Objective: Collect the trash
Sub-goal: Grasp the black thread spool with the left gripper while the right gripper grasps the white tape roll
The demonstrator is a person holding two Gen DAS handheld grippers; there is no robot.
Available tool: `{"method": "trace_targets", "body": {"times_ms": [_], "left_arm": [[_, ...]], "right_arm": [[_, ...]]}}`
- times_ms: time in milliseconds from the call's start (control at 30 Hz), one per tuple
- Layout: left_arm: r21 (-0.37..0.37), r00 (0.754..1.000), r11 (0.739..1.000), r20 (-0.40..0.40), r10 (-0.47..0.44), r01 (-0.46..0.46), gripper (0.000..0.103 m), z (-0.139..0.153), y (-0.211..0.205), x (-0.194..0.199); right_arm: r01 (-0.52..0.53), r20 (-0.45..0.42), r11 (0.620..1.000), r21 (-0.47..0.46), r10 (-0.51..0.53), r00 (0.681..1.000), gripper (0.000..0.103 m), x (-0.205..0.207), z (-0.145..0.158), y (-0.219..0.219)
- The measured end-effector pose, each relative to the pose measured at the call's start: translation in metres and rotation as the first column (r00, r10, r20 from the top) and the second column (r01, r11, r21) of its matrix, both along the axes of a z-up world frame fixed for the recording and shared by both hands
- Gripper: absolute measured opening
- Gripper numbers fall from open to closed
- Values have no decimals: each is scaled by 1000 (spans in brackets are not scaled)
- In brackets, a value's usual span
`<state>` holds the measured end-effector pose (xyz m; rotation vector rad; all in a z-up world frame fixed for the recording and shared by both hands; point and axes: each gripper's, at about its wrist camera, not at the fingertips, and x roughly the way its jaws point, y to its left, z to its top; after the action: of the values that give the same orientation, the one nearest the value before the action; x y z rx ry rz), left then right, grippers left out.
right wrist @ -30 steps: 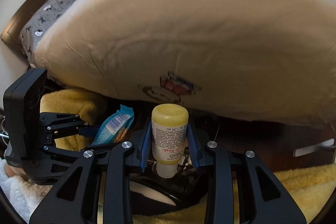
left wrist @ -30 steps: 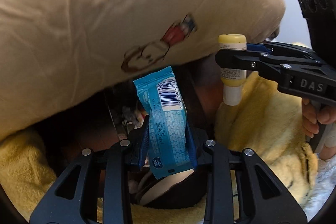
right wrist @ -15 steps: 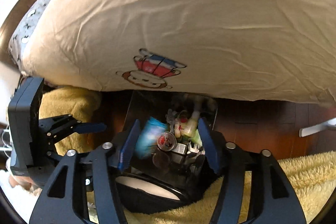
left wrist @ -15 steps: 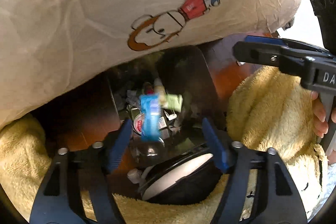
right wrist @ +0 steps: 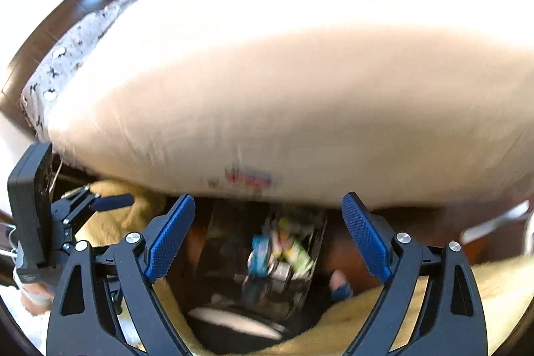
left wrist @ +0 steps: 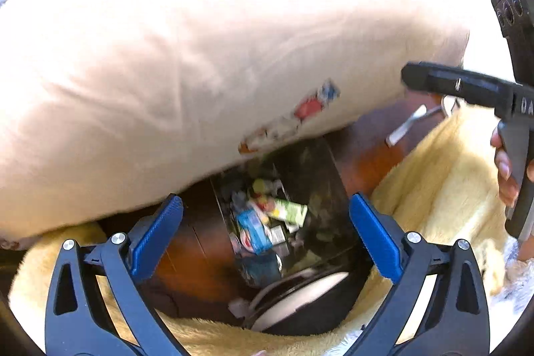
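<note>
Left wrist view: the left gripper [left wrist: 266, 236] hangs with its jaws spread wide and nothing between them, directly above a dark trash bin [left wrist: 320, 175] that stands on the brown wooden floor [left wrist: 367, 152]. In the bin lies the collected trash, among it a blue wrapper [left wrist: 253, 229] and a green-and-white packet [left wrist: 289, 212], with other small pieces too blurred to name. The empty, open jaws over the bin suggest this hand has nothing left to deliver here. A large beige pillow [left wrist: 167, 72] with a small printed figure overhangs the far side of the bin, so the opening is reachable only from the near side. A yellow fleece blanket [left wrist: 444, 175] lies to the right and along the near edge. At far right the right gripper [left wrist: 412, 78] is seen side-on; from here its jaws cannot be judged.

Right wrist view: the right gripper [right wrist: 268, 236] is likewise wide open and empty, hovering over the same trash bin [right wrist: 220, 242], where the blue wrapper [right wrist: 261, 251] and a yellow-green item lie in the heap, motion-blurred. The pillow [right wrist: 283, 89] fills the upper frame, with grey patterned bedding [right wrist: 66, 55] beyond it at far left. The left gripper [right wrist: 111, 202] shows at left over the blanket [right wrist: 494, 286].
</note>
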<state>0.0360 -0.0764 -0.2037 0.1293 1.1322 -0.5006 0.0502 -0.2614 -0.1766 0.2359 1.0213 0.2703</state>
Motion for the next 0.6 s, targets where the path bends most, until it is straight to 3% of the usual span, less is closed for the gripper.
{"method": "trace_targets", "body": {"times_ms": [100,233,600], "left_arm": [[-19,998,1000,62,21,-20,95,25,6,9],[-43,989,998,139,57,-52,95,56,12,29],[4,948,992,296,119,-126,95,112,4,118]], "right_arm": [[33,116,998,-48,-27,993,96,15,39,-11],[60,208,995,-84,-41,977,96,45,69,-18],[89,280,983,-160,-41,959,96,162,92,-15]]}}
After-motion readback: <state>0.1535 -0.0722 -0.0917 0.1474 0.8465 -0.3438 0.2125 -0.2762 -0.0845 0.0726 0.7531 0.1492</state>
